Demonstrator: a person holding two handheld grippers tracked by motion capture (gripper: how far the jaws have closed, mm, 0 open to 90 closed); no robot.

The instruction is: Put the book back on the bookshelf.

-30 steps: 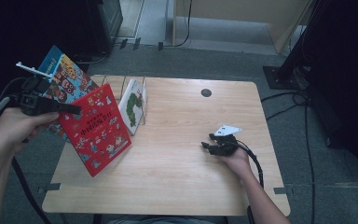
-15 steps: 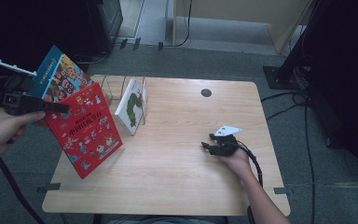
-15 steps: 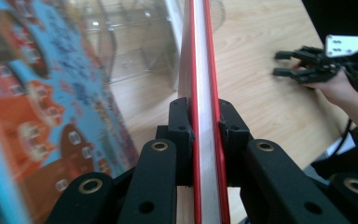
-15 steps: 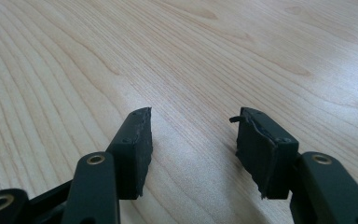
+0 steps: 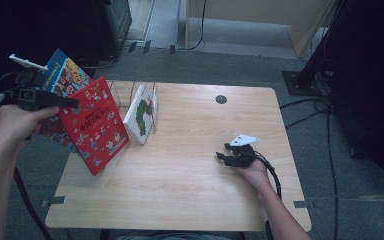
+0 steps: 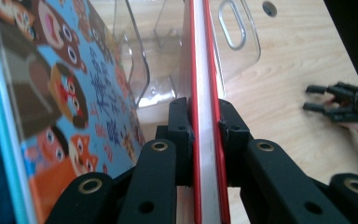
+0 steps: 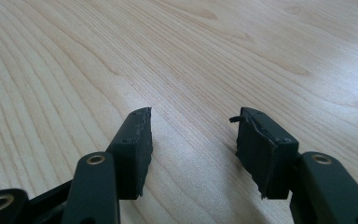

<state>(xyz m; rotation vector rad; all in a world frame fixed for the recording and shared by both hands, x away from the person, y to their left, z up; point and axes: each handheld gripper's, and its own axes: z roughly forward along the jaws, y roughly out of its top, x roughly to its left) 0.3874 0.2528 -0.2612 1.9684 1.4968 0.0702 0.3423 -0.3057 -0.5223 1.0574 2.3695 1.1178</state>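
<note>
Since 1 second ago: red book [image 5: 94, 125] carried toward the table's left edge and lifted slightly, then brought partway back; right gripper [image 5: 230, 154] unmoved.

Far left, high view: left gripper [image 5: 62, 102] held in the air over the left table edge, jaws clamped narrow on the red book, cover tilted, lower corner hanging over the tabletop. Blue book [image 5: 62, 76] just behind it, leaning the same way, grip on it impossible to tell. Left gripper view: pads [image 6: 181, 126] pressed on both faces of the red book's [image 6: 205, 116] edge, blue book cover [image 6: 70, 98] with cartoon animals alongside.

Next, clear plastic rack [image 5: 122, 92] standing on the table, white book [image 5: 141, 114] with a green caterpillar picture leaning in it, close beside the red book.

Centre: pale wood table [image 5: 180, 175], 1 round dark hole [image 5: 221, 99] near the far edge. Grey floor around, cables trailing, dark cabinets left and right.

Right: right gripper resting low over bare wood, jaws wide, nothing between them.

Writing: yellow characters on the red cover, too small to read.
</note>
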